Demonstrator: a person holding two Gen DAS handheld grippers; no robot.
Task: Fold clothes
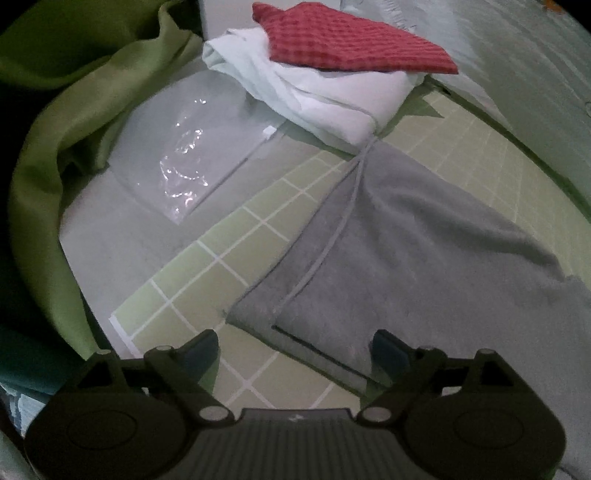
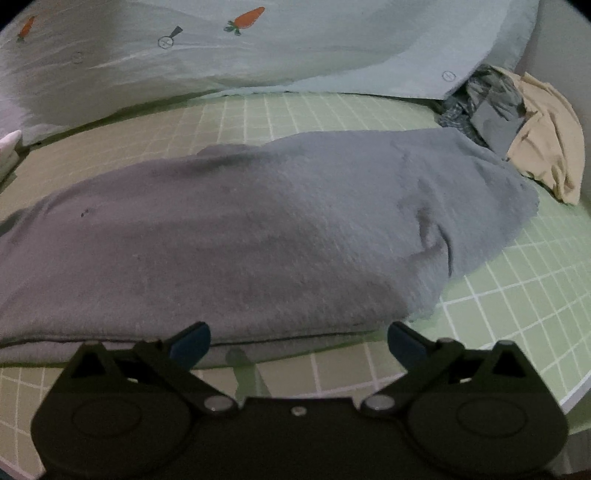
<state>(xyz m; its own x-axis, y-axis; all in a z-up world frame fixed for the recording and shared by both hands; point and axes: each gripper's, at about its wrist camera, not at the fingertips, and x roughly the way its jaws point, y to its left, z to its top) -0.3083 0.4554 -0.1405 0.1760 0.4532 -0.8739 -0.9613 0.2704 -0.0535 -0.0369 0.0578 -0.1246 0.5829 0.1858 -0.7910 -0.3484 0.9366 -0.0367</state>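
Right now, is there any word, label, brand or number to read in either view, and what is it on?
No readable text in either view.
White tag by the clear plastic bag: too small and blurred.
Pale blue sheet: only printed carrots and small round symbols, no words.

grey garment [image 2: 236, 236]: 1 | red cloth [image 1: 347, 40]: 1 | white garment [image 1: 332, 99]: 1

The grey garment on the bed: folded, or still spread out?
Folded at least once: the grey garment shows stacked layers along its near edge, above the green checked sheet.
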